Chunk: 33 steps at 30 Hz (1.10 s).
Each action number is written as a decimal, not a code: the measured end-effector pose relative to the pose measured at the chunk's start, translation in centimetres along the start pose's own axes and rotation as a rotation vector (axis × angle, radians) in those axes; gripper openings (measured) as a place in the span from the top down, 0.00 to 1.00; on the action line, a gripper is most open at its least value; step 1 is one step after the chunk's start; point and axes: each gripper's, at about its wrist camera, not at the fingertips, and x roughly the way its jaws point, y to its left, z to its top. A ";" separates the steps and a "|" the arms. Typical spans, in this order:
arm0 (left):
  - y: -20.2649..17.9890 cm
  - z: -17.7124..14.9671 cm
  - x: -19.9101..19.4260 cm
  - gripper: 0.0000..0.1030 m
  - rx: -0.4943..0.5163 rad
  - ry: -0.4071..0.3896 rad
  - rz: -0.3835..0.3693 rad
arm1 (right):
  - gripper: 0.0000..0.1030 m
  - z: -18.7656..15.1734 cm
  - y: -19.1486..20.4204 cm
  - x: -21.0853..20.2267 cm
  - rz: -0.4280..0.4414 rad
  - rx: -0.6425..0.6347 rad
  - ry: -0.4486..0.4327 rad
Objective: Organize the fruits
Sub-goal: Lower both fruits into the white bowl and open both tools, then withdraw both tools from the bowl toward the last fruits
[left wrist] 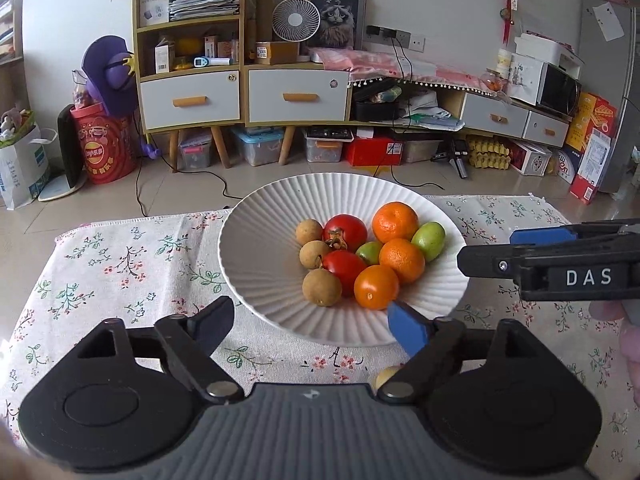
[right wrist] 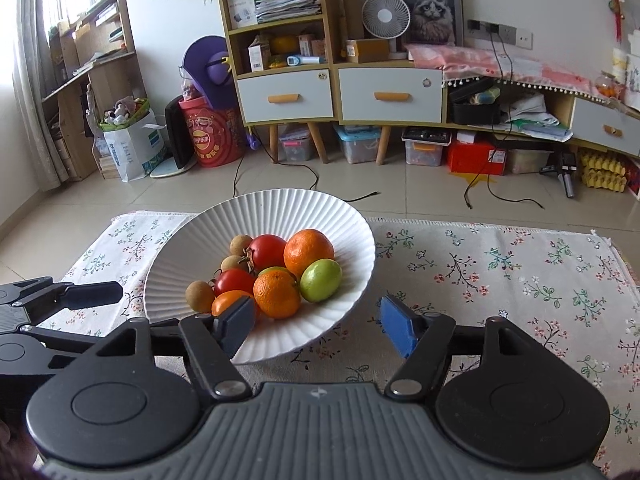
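Left wrist view
Bowl: white ribbed bowl (left wrist: 256, 240) on the floral cloth (left wrist: 120, 272), toward its far edge, holding the whole heap of fruit.
Fruit: three oranges (left wrist: 401, 260), two tomatoes (left wrist: 345, 232), two green fruits (left wrist: 429, 241), three brown longans (left wrist: 321, 287), all touching, piled right of the bowl's centre.
Left gripper (left wrist: 310, 322): jaws apart, nothing between the pads, straddling the bowl's near rim.
Stray piece: small pale round thing (left wrist: 385, 376) on the cloth, half hidden by the gripper frame; cannot tell what it is.
Risk: blue pad sits just beside the nearest orange; closing or pushing forward could nudge it and roll the heap, or tip the shallow rim.

Right wrist view
Right gripper (right wrist: 318, 326): jaws apart, empty; dark pad over the bowl's near rim (right wrist: 280, 344), blue pad outside it above the cloth.
Neighbour: left gripper's dark finger (right wrist: 92, 294) near the bowl's left edge.
Risk: both tools crowd one bowl; reaching together could knock fingers, or drag the cloth.
Risk: round fruit stacked loosely; lifting a lower piece could send an upper one over the rim.
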 end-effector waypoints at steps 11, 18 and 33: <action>1.0 -1.3 -2.1 0.06 0.016 0.031 -0.015 | 0.20 -1.0 0.3 -1.7 0.023 -0.039 0.004; 1.4 -2.5 -3.1 0.05 0.026 0.049 -0.021 | 0.14 -2.2 0.9 -2.7 0.046 -0.067 0.015; 1.7 -6.0 -2.4 0.05 0.090 0.121 -0.016 | 0.10 -4.6 2.5 -2.0 0.064 -0.141 0.089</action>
